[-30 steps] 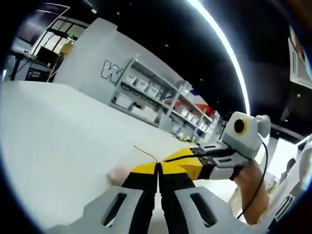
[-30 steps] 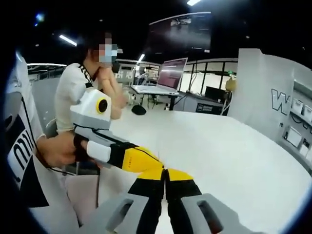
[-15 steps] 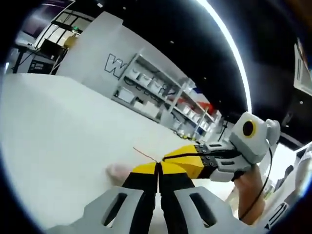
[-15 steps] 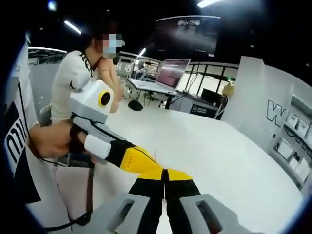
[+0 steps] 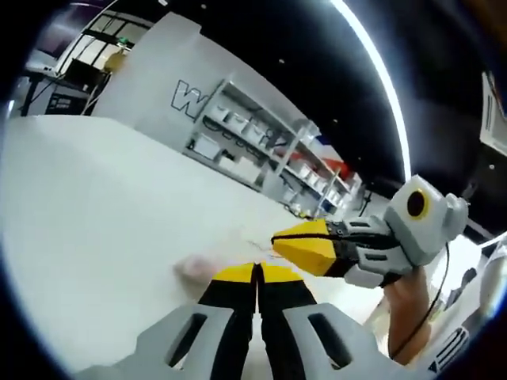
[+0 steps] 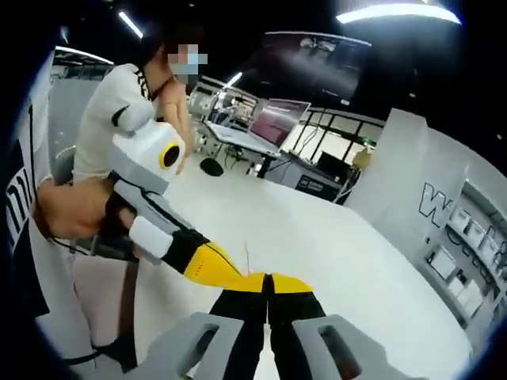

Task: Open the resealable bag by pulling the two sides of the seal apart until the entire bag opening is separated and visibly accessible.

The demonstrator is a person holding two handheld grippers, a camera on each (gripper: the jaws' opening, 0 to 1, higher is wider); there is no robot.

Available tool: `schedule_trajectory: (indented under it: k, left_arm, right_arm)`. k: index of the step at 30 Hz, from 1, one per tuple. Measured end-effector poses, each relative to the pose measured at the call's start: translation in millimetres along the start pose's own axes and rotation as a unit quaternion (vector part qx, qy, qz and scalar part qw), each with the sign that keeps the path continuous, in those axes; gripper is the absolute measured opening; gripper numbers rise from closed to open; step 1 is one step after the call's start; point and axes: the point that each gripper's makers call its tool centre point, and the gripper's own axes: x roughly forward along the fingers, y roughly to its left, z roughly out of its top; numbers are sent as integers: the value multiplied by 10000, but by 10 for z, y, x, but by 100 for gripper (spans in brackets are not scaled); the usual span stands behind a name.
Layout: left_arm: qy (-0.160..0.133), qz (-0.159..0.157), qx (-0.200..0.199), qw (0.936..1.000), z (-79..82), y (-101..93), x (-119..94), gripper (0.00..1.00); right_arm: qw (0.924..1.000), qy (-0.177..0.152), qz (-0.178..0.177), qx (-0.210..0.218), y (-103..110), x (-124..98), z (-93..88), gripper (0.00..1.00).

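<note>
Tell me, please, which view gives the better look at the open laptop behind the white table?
The right gripper view shows it best: the laptop sits open on a desk beyond the white table, its lit screen facing the camera. In the left gripper view I cannot make out a laptop among the dark racks at the upper left.

The table was white and broad. A small pale pink thing lay on it; I could not identify it.

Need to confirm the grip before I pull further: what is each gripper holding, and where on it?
Both the left gripper and the right gripper are shut on the clear bag, apparently pinching its top edge near the seal; which exact spot cannot be told.
</note>
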Motion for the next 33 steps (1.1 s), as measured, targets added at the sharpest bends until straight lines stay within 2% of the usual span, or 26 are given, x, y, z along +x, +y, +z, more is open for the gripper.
schedule_trajectory:
  k: [1,2,5,6,11,19,24,27,31,33]
  left_arm:
    - [-82,-126,-280,9995,29,-31,-9,0]
    - [132,-255,-340,9990,-22,-58,-16,1]
    - [-44,-434,-457,9980,49,-129,-6,1]
    - [-150,-437,-527,9975,86,-130,-4,2]
    - [-118,-446,-762,9960,81,-89,27,4]
    - [-108,-442,-906,9948,56,-95,63,3]
    - [-48,-426,-873,9953,29,-93,68,1]
    - [35,-392,-751,9964,5,-91,54,1]
    - [142,-317,-494,9982,-45,-81,1,1]
    - [264,-261,-326,9988,-97,-62,-31,1]
  right_arm:
    - [10000,-36,44,71,5,-4,10,0]
    - [9999,-64,53,90,0,-8,13,0]
    - [10000,-58,39,52,0,3,3,0]
    - [10000,-67,47,55,5,6,4,0]
    - [9999,-88,69,52,21,13,-4,0]
    - [9999,-82,134,67,56,12,-22,0]
    - [9998,-81,193,69,78,4,-23,0]
    - [9993,-39,302,211,88,6,-48,0]
    - [9945,-135,701,769,145,16,-63,0]
    - [9904,-63,991,963,192,15,-110,0]
